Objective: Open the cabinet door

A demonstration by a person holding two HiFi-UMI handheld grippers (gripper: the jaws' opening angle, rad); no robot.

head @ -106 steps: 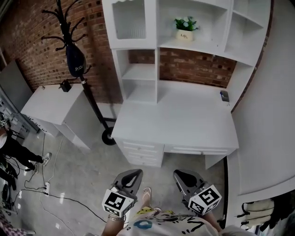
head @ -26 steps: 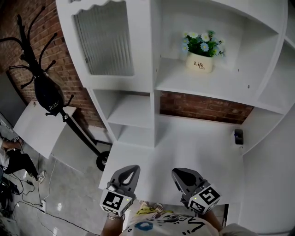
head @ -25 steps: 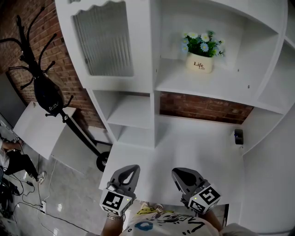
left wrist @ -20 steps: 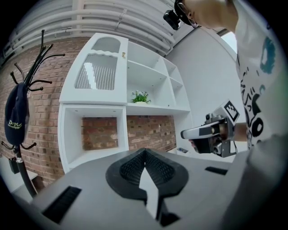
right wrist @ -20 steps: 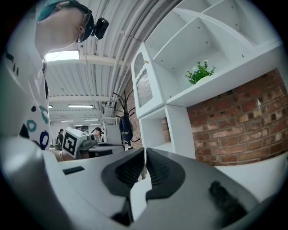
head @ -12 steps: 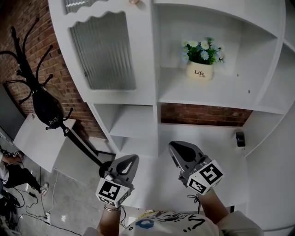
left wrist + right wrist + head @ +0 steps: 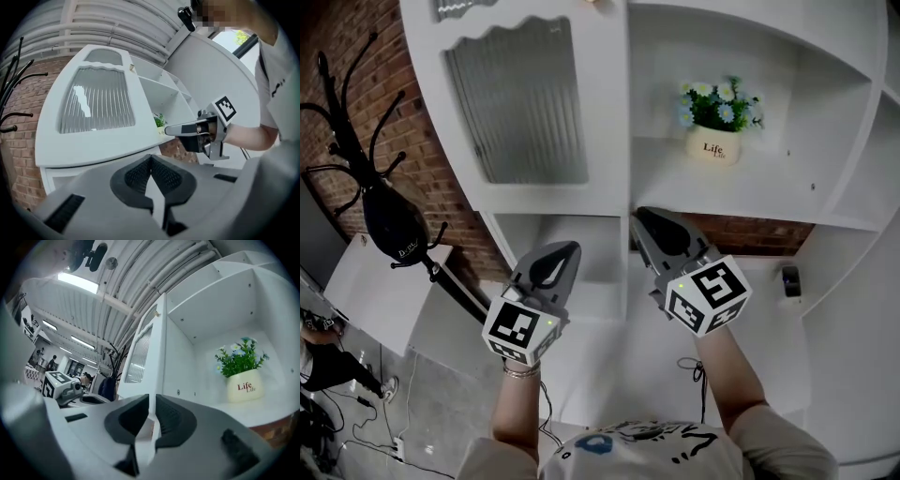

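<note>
The white cabinet door (image 7: 520,103) with its ribbed glass pane is shut, at the upper left of the white desk hutch. My left gripper (image 7: 560,253) is shut and empty, held level below the door's lower edge. The right gripper (image 7: 650,221) is shut too, with nothing held, just right of the door's lower right corner, in front of the shelf. The left gripper view shows the door (image 7: 96,105) above the closed jaws, with the right gripper (image 7: 171,130) beside it. In the right gripper view the door's edge (image 7: 159,348) stands straight ahead, and a small knob (image 7: 157,313) sits near its top.
A flower pot (image 7: 713,144) stands on the open shelf (image 7: 750,202) right of the door. The white desk top (image 7: 609,375) lies below my arms, with a small dark object (image 7: 787,277) at its right. A black coat rack (image 7: 384,206) stands against the brick wall at left.
Both grippers have risen from above the desk top toward the cabinet. The right one climbed higher, up to the shelf level beside the door. Both stayed shut.
</note>
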